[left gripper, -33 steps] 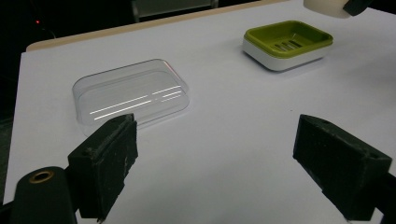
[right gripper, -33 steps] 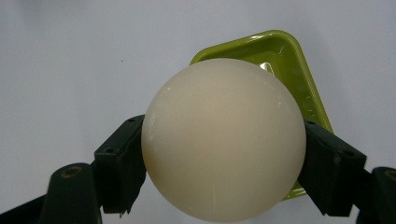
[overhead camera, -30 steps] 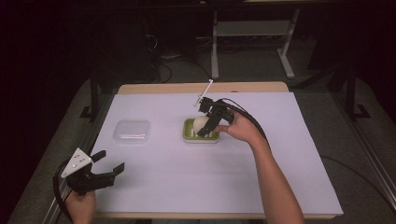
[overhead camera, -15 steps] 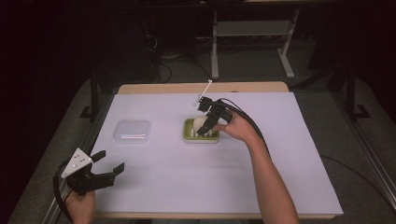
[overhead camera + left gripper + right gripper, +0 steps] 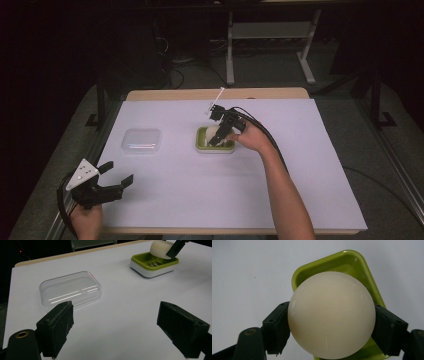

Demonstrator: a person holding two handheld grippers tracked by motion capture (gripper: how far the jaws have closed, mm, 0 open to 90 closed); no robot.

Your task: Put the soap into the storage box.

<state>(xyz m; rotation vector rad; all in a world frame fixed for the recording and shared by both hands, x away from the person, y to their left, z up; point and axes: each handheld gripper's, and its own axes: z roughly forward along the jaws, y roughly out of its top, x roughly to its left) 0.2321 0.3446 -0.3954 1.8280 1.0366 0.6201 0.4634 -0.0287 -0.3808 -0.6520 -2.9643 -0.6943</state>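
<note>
Up close, my right gripper view gives me what the others cannot: the soap (image 5: 331,315), a pale cream bar seen end-on so that it looks almost round, is clamped between both black pads, one pressing each flank, with the green soap dish (image 5: 352,262) directly behind it. From the high view I only get the right gripper (image 5: 220,135) tipped down over the dish (image 5: 201,145) near the middle of the table, and the soap (image 5: 215,133) is a small pale patch under the jaws. My left gripper view adds the side angle: the soap (image 5: 161,248) hangs tilted just above the dish (image 5: 150,266), its lower edge close to the ribbed floor, though I cannot quite tell whether it touches. Its long axis seems to run up along the jaws (steeply, leaning away from the dish), with the rounded end toward the right gripper's camera.

The left gripper (image 5: 107,186) sits at the near left corner in my left hand (image 5: 87,220), jaws spread wide and grasping nothing. Between it and the dish lies a clear plastic lid (image 5: 71,291), flat on the surface, well apart from the dish.

The table (image 5: 320,165) is covered in white paper with a wooden edge showing at the far side; beyond it the room is dark, with a metal stand (image 5: 270,35) and cables on the floor.
</note>
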